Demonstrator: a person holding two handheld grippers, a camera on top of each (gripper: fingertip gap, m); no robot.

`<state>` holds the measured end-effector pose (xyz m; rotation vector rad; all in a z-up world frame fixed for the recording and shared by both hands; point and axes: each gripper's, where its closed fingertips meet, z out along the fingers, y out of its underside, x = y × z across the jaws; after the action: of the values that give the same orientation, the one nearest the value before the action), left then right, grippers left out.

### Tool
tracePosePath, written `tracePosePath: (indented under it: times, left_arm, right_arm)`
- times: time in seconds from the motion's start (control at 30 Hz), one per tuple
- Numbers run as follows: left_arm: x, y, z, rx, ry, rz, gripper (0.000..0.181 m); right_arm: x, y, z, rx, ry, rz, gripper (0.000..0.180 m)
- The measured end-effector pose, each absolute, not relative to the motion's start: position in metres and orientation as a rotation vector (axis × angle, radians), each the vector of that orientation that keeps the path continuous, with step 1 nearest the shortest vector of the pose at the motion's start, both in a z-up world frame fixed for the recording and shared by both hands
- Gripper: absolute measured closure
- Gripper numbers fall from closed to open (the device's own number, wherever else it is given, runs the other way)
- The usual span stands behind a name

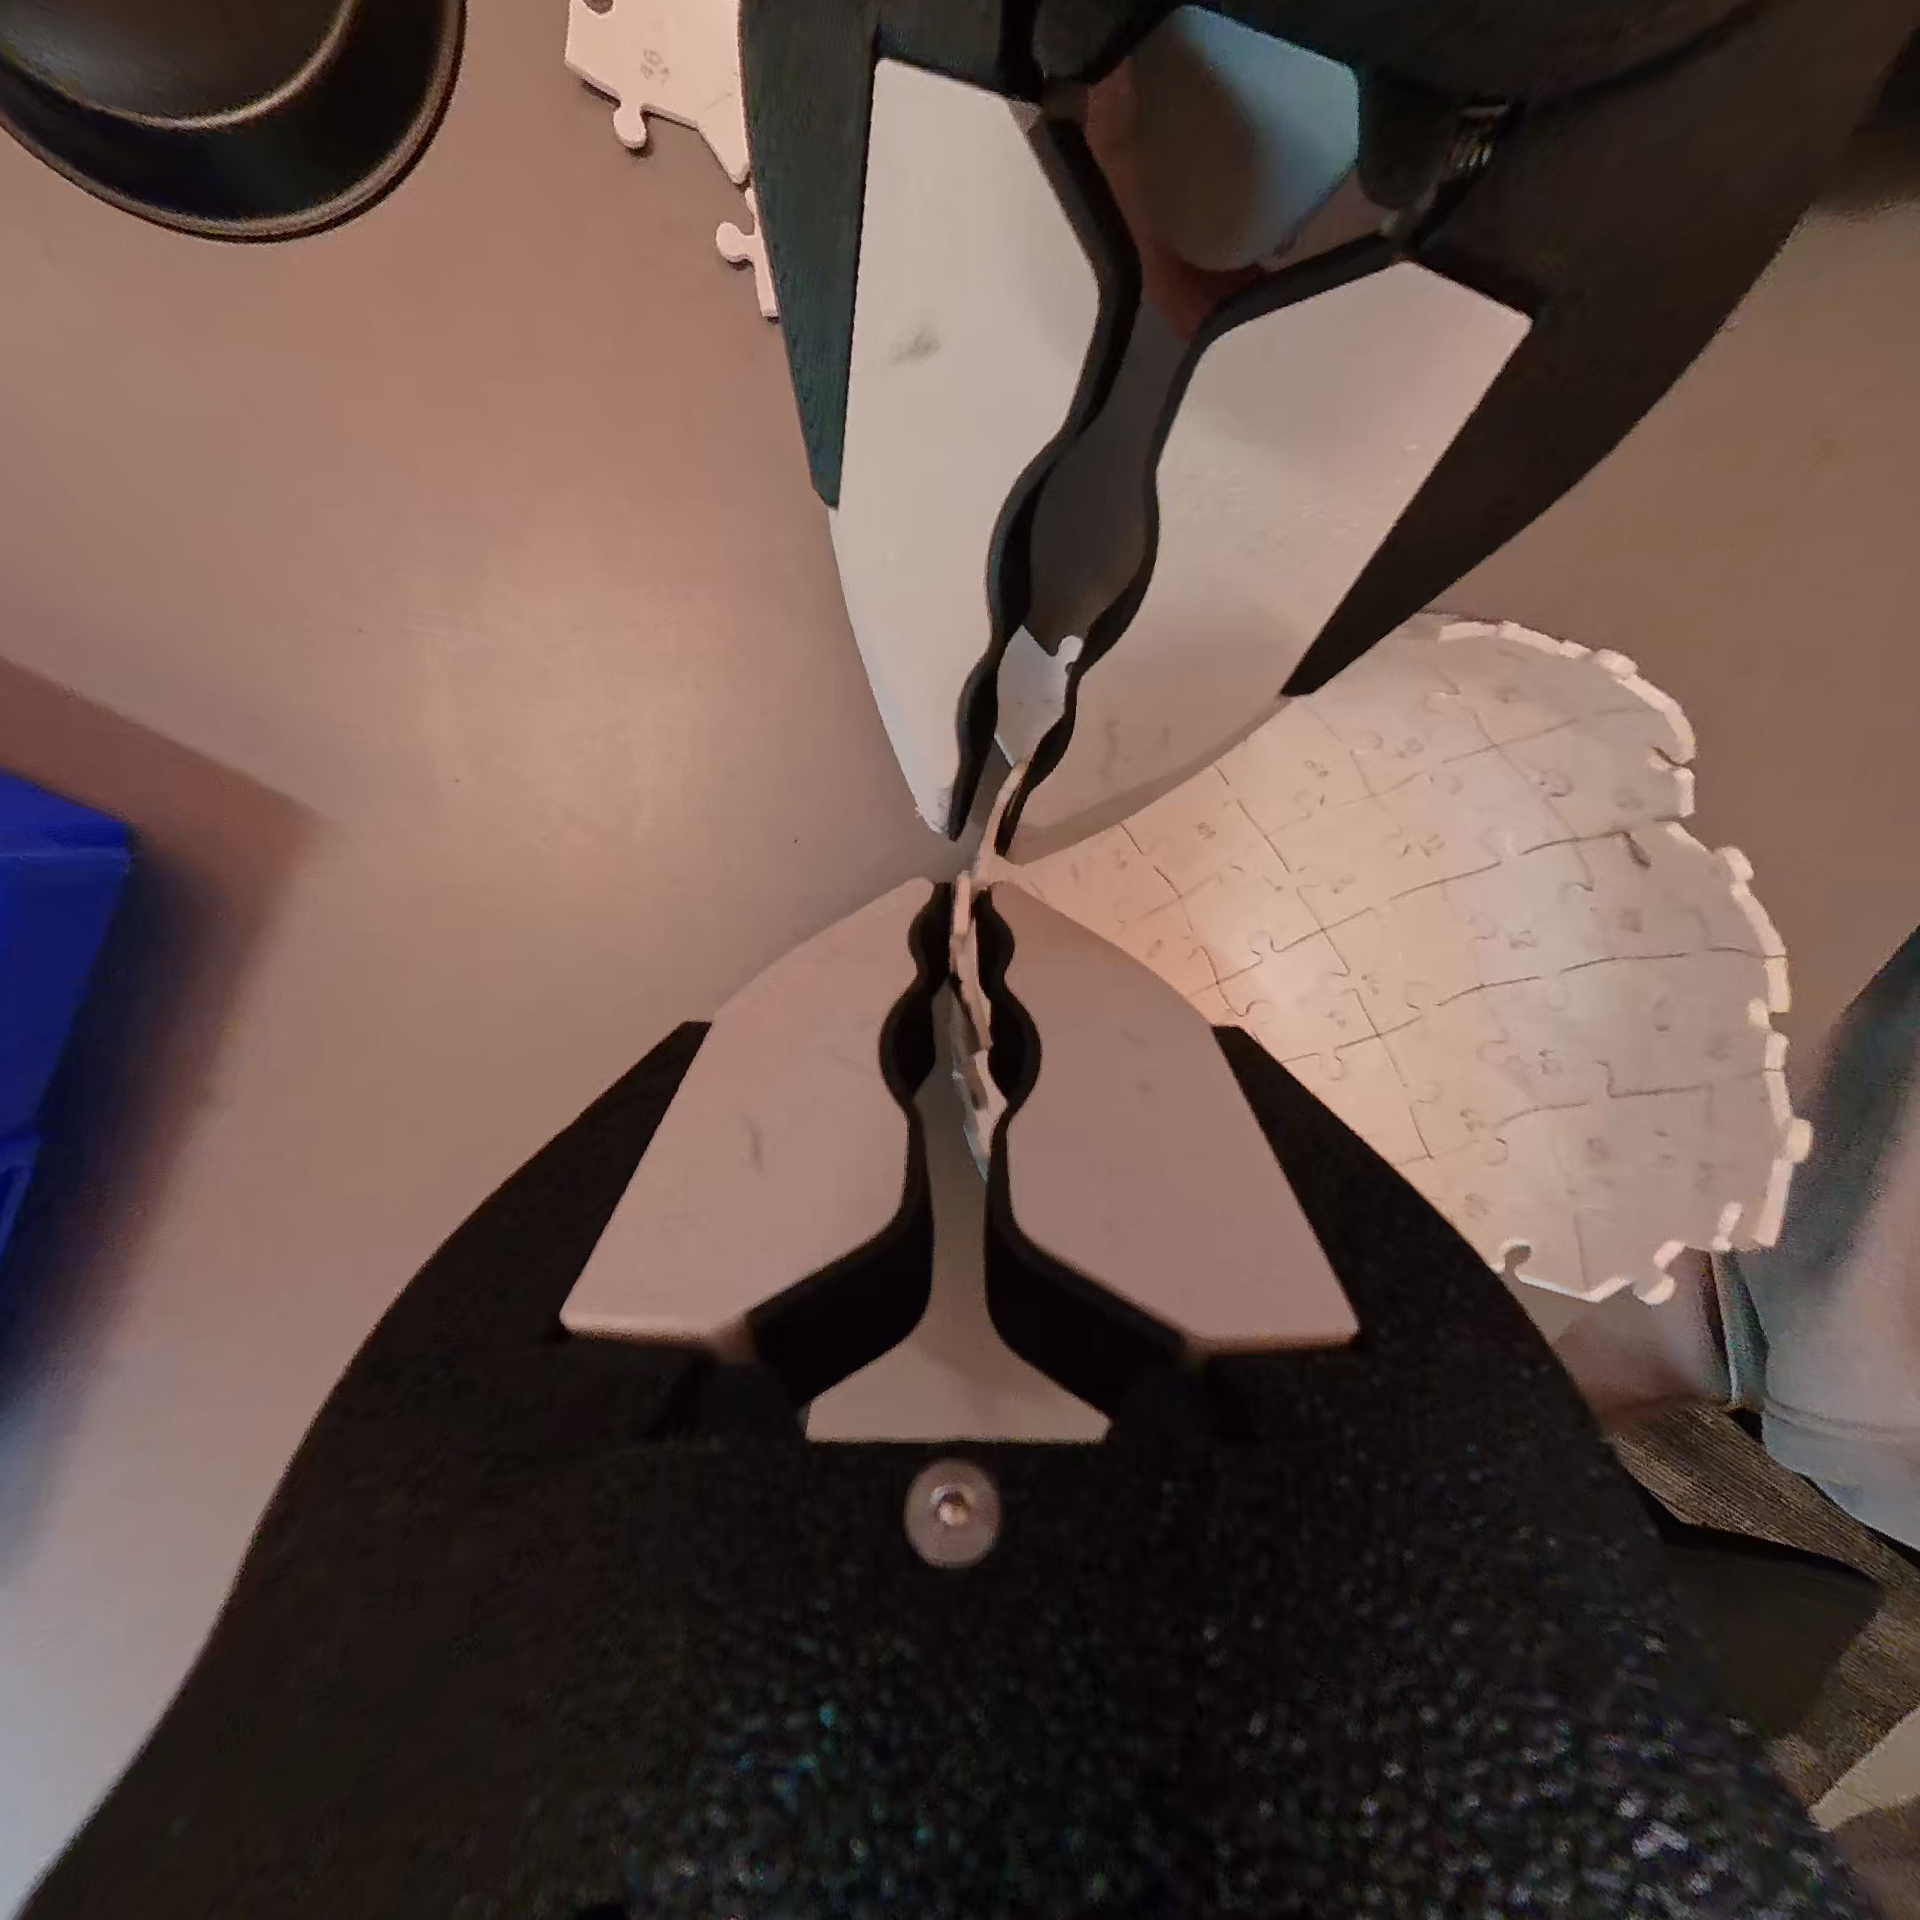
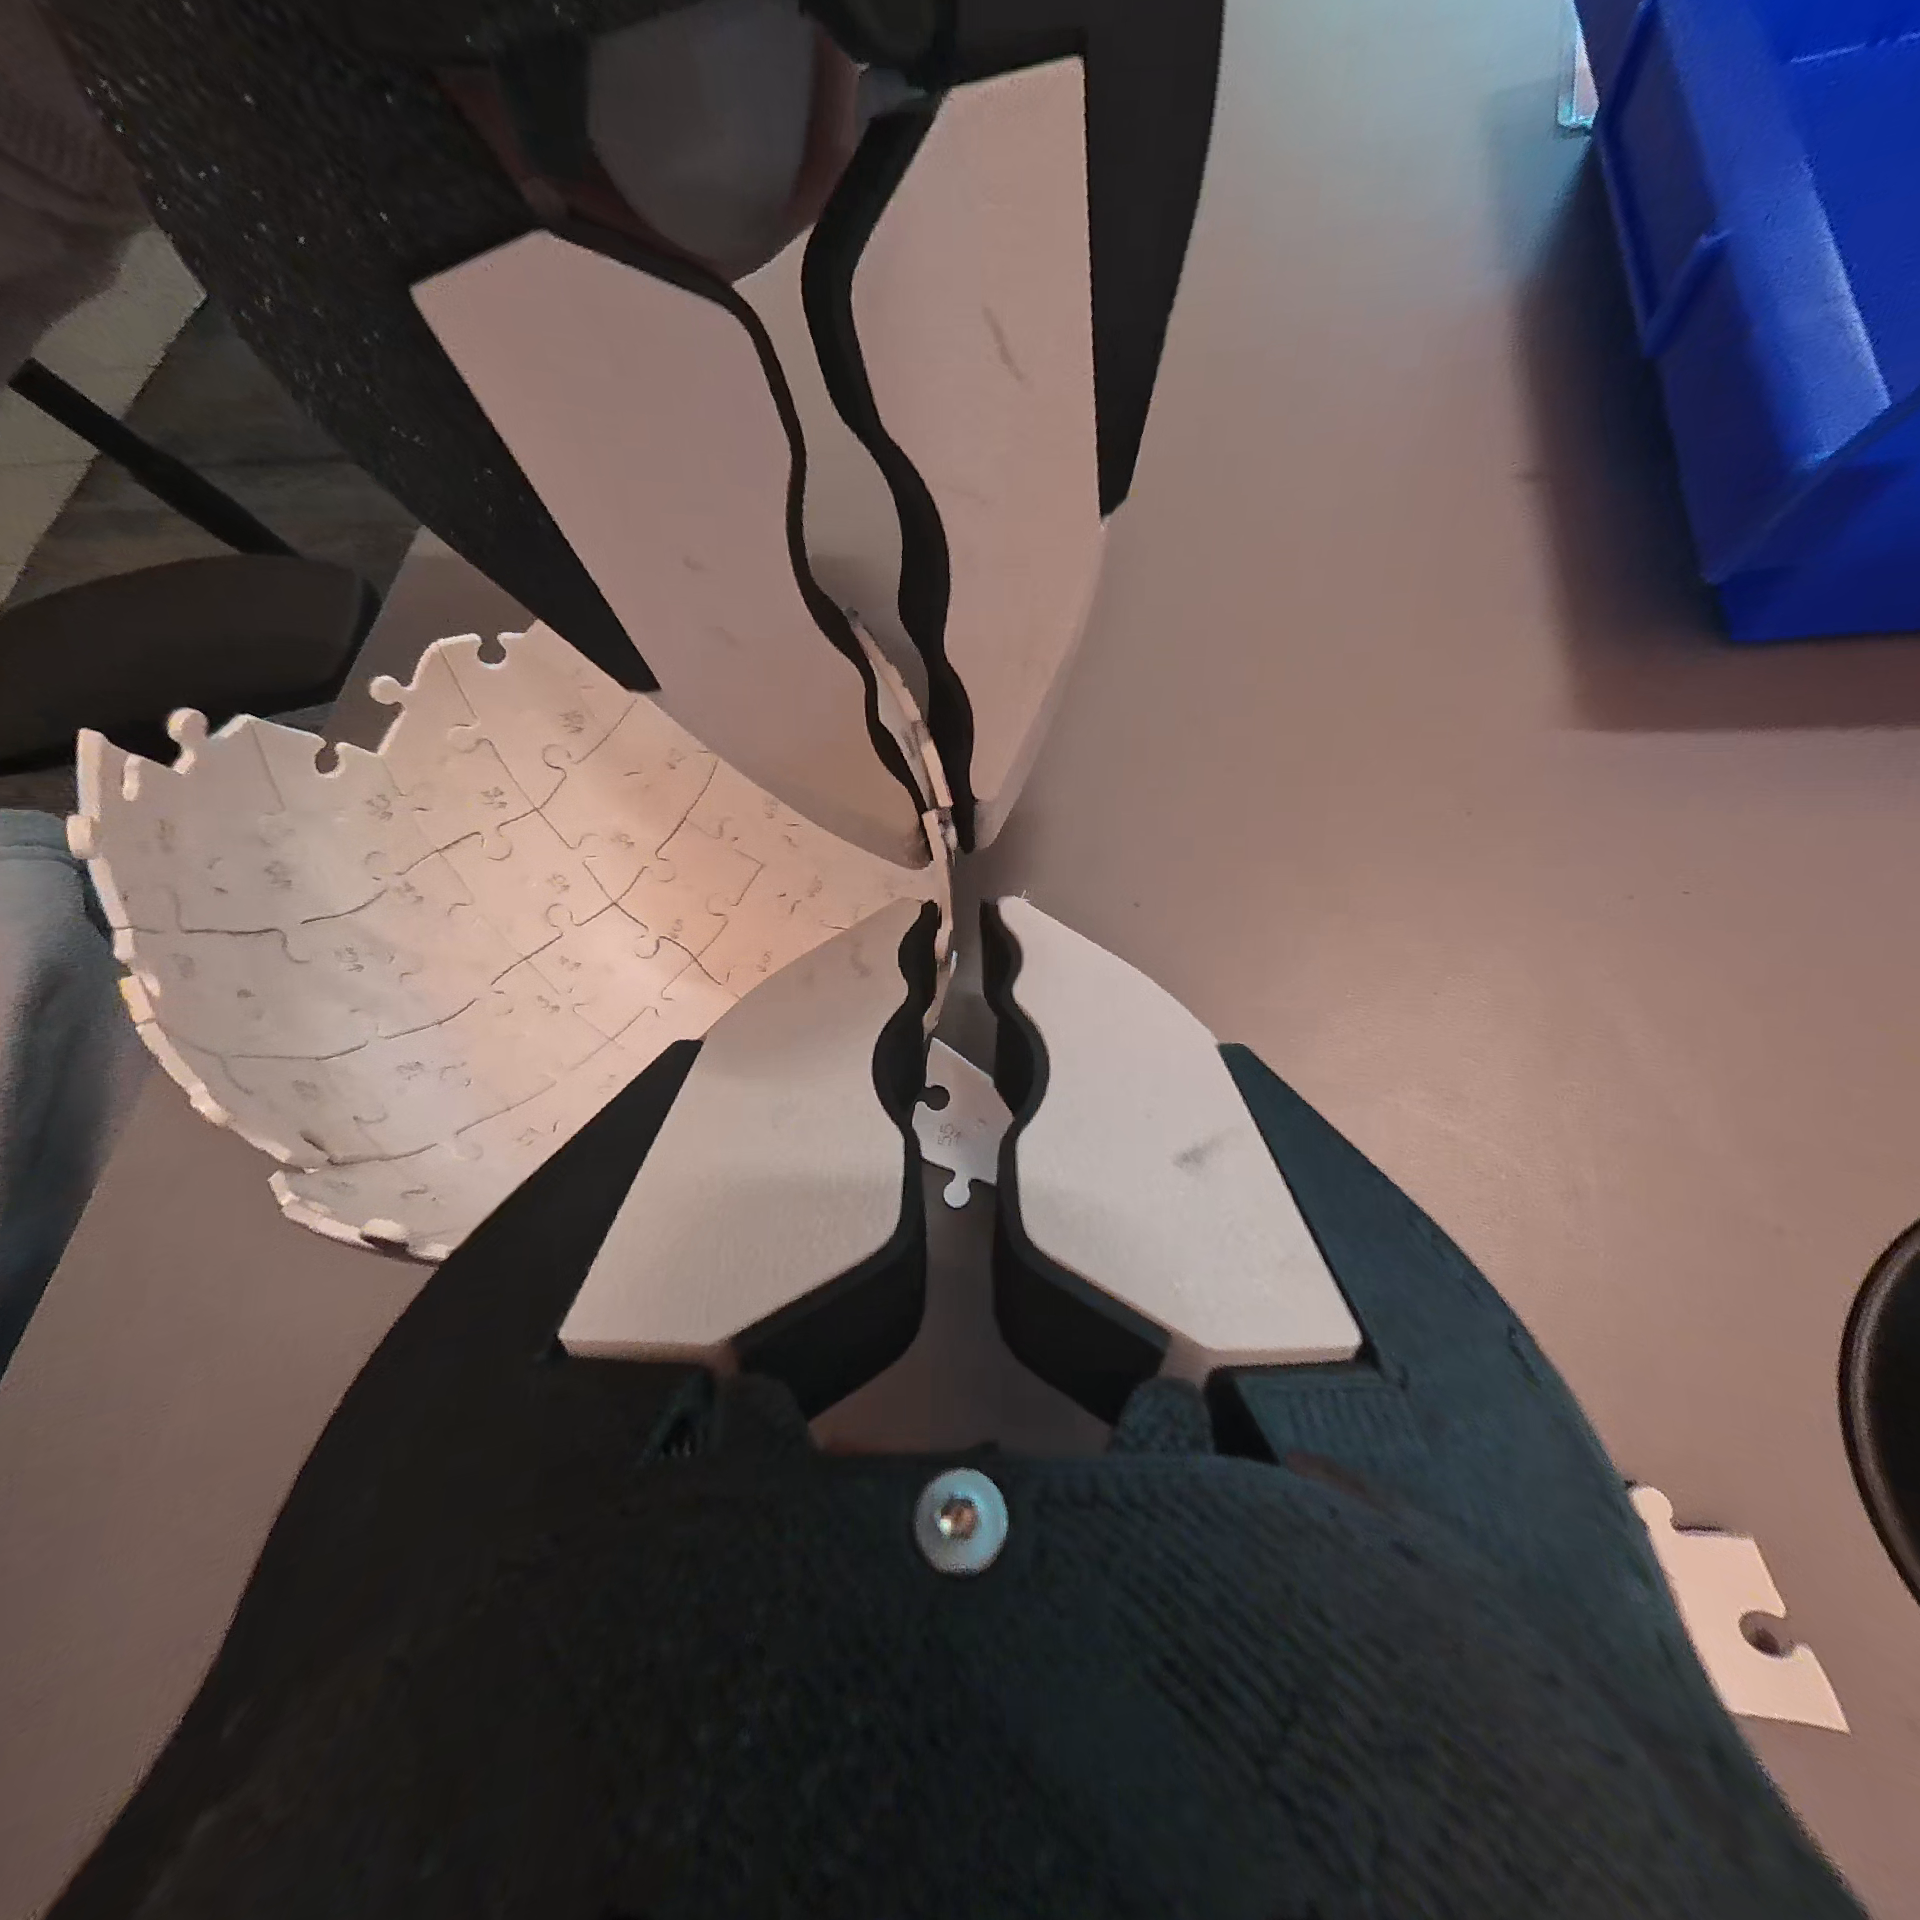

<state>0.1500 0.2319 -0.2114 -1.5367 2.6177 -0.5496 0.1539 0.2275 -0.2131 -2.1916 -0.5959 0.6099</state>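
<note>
- The left gripper [image 1: 961,904] comes up from the bottom of the left wrist view. Its jaws are clenched on the thin rim of a curved white puzzle shell [image 1: 1455,987], which spreads to the right of the frame, above the table [image 1: 468,623].
- The right gripper [image 2: 961,914] meets it tip to tip in the centre of both views. Its jaws are pressed on a single white piece [image 2: 961,1132], although a small gap shows at the very tips.
- The single piece stands edge to edge with the rim of the shell, exactly where the two grippers meet. I cannot tell if it is locked in.
- Many pieces of the shell are already joined, but its outer rim is still toothed and open. More flat pieces [image 1: 665,73] lie loose at the upper edge of the left view.
- Only the right view shows the flat face of the held piece, with its hole and knob, and another loose piece [image 2: 1745,1631] at the lower right.
- Only the left view shows clearly the shell's rim running down between the left fingers.
- A blue bin [image 2: 1766,312] and a black round object [image 1: 208,104] stand at the edges of both views.
</note>
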Motion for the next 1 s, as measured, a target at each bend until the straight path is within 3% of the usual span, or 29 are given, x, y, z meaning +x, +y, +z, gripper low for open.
tracePosePath:
  times: [0.23,0.43,0.67,1.0]
  left_arm:
    - [0.148,0.233,-0.211,-1.553,2.602,-0.545,0.176]
    - [0.139,0.233,-0.209,-1.587,2.629,-0.547,0.165]
    - [0.139,0.238,-0.211,-1.586,2.626,-0.506,0.177]
    - [0.143,0.244,-0.208,-1.526,2.591,-0.484,0.178]
  right_arm:
    - [0.15,0.228,-0.214,-2.17,-0.63,0.613,0.177]
    - [0.15,0.228,-0.213,-2.157,-0.647,0.61,0.177]
    - [0.15,0.227,-0.213,-2.143,-0.692,0.577,0.177]
    - [0.154,0.233,-0.209,-2.136,-0.649,0.529,0.177]
